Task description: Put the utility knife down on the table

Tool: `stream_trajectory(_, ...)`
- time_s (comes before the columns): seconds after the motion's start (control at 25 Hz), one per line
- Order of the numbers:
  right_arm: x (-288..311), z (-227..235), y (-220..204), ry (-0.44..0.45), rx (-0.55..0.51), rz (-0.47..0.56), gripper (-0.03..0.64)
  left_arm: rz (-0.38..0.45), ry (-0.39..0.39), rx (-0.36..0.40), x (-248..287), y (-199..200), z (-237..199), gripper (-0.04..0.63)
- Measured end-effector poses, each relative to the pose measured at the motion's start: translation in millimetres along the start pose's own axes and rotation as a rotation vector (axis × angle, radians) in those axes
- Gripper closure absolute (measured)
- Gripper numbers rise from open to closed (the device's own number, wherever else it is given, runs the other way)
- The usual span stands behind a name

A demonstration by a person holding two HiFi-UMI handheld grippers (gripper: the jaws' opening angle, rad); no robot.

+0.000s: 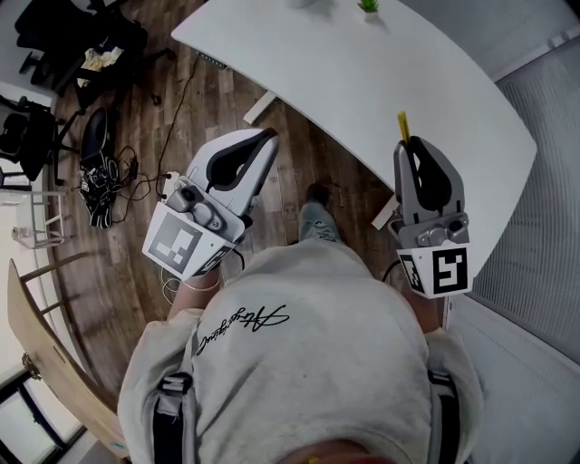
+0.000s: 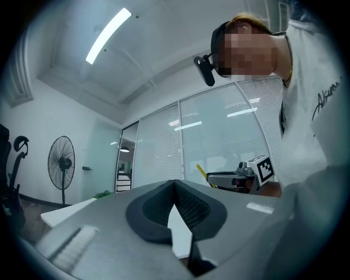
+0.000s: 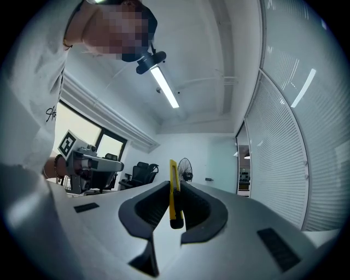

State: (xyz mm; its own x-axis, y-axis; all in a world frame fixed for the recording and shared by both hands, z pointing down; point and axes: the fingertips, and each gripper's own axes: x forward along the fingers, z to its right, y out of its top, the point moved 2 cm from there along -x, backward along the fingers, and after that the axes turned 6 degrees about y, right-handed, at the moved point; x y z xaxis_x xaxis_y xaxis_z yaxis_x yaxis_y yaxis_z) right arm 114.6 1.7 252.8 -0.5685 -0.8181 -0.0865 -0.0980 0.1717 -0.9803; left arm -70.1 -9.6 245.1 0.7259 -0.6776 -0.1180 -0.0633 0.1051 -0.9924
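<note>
A yellow utility knife (image 3: 174,191) stands clamped between the black pads of my right gripper (image 3: 175,183), its blade end pointing up past the fingertips. In the head view the knife (image 1: 402,126) sticks out of the right gripper (image 1: 410,147) above the near edge of the white table (image 1: 381,72). My left gripper (image 1: 265,138) hangs over the wooden floor, short of the table, shut with nothing in it. Its fingertips (image 2: 175,183) meet in the left gripper view, where the right gripper (image 2: 235,179) and the knife (image 2: 202,171) also show.
Black office chairs (image 1: 63,36) and a tangle of cables (image 1: 104,186) sit on the wooden floor at the left. A small green plant (image 1: 368,7) stands at the table's far edge. A standing fan (image 2: 61,164) and blinds on glass walls (image 2: 219,142) lie beyond.
</note>
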Motion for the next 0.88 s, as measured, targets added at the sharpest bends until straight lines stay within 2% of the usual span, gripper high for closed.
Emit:
stream_trajectory(0.28,7,4,1,0.009,-0.022,0.023,0.556,0.029,0.010,0.028,6,6,-4,0.597)
stream_trajectory(0.52,63,54,-2,0.044,-0.008,0.011,0.556,0.019,0.037,0.016,62,8,-46,0.597)
stream_trajectory(0.68,107,84,-21,0.070,0.004,0.009,0.557,0.004,0.062,0.017,96,-7,-82,0.597)
stream_trajectory(0.88,115,96,-11,0.089,-0.006,0.020,0.557,0.011,0.073,0.025,109,4,-86,0.597)
